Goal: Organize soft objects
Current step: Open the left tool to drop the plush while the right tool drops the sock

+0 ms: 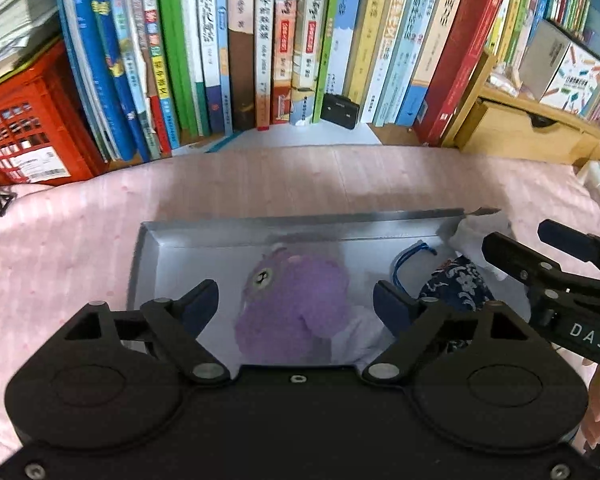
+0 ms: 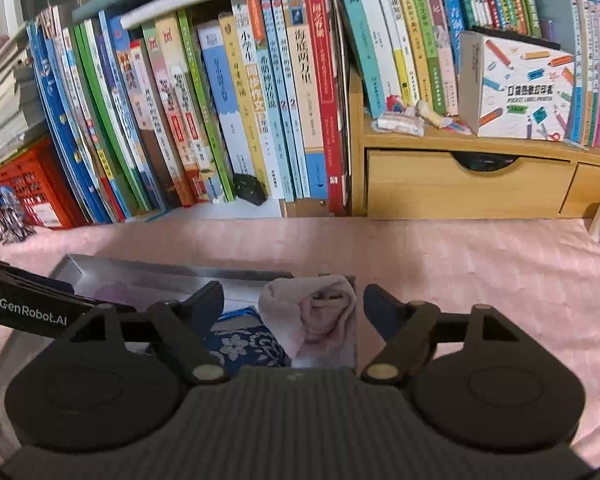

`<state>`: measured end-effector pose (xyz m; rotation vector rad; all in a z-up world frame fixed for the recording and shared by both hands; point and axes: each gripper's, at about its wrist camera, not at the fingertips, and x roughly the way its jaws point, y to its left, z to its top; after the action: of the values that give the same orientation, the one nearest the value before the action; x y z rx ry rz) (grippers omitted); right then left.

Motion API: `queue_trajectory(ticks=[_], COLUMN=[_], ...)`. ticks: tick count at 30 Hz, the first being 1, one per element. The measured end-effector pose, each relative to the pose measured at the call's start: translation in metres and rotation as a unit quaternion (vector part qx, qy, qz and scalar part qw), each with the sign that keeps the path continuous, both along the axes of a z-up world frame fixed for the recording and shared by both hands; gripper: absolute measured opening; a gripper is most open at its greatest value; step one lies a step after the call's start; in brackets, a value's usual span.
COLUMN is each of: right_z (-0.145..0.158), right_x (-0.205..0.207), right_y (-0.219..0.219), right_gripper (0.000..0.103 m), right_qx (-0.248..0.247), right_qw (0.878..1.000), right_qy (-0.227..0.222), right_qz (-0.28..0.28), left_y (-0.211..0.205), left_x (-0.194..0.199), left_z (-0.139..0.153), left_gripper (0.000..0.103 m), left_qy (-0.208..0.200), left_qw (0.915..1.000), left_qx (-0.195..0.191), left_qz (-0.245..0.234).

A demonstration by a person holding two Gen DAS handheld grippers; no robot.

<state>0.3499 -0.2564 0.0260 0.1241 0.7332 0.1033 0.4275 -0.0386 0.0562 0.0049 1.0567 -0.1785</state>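
Directly ahead of the left gripper (image 1: 295, 304), whose fingers are spread wide with nothing between them, lies a shallow silver tray (image 1: 300, 226) on a pink cloth (image 1: 79, 248). Its far wall and left wall stand as low raised edges; the near side is hidden under the tool. Bare pink cloth runs beyond the far wall up to the row of books (image 1: 259, 40), and more of it stretches off to the tool's left.

Three soft things show in the tray. One purple plush toy (image 1: 291, 300) sits just ahead between the left tool's fingers, not touched by them. One dark blue floral pouch (image 1: 456, 286) with a blue cord lies to its right. One rolled pinkish-white cloth (image 1: 476, 232) fills the tray's far right corner, bulging over the edge.

The right gripper (image 2: 293, 308) is also spread open and holds nothing. From its wrist view the rolled cloth (image 2: 312, 312) is directly between its fingers and just ahead, the floral pouch (image 2: 243, 344) below and to the left, and the tray's right edge (image 2: 354, 320) runs under the gap. To this tool's right there is only open pink cloth (image 2: 500, 264) up to a wooden drawer unit (image 2: 460, 188). In the left wrist view the right gripper (image 1: 512, 248) reaches in from the right over the tray's corner.

One red crate (image 1: 23, 120) stands far left beyond the cloth.
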Motion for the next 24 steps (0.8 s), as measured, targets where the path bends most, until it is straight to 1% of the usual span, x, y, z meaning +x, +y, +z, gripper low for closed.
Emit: queue_trajectory(ticks=[4,11,17,19,24], right_z=[0.012,0.036,0.062,0.070,0.087], right_x=[-0.012,-0.042,-0.081,-0.094,-0.125], right_y=[0.000,0.010,0.030,0.037,0.052], right_gripper=[0.088,0.089,0.091,0.092,0.092], right_qx=[0.004,-0.002,-0.020,-0.028,-0.039], right_qw=[1.000,0.999,0.996,0.995,0.991], right_qy=[-0.013,-0.040,-0.070,-0.081,-0.098], right_qz=[0.002,0.016,0.044,0.055,0.084], left_y=[0.004,0.007,0.014,0.018,0.032], left_x=[-0.017,-0.055,-0.091,-0.102,-0.131], left_z=[0.014,0.045,0.070,0.077,0.088], left_gripper=[0.084,0.085,0.088,0.088,0.089], left_qy=[-0.015,-0.054,-0.090,-0.097,-0.110], left_qw=[0.9999,0.9984,0.9955,0.9947,0.9933], left_qx=[-0.005,0.005,0.009,0.013,0.006], left_qz=[-0.003,-0.018,-0.030,-0.030,-0.037])
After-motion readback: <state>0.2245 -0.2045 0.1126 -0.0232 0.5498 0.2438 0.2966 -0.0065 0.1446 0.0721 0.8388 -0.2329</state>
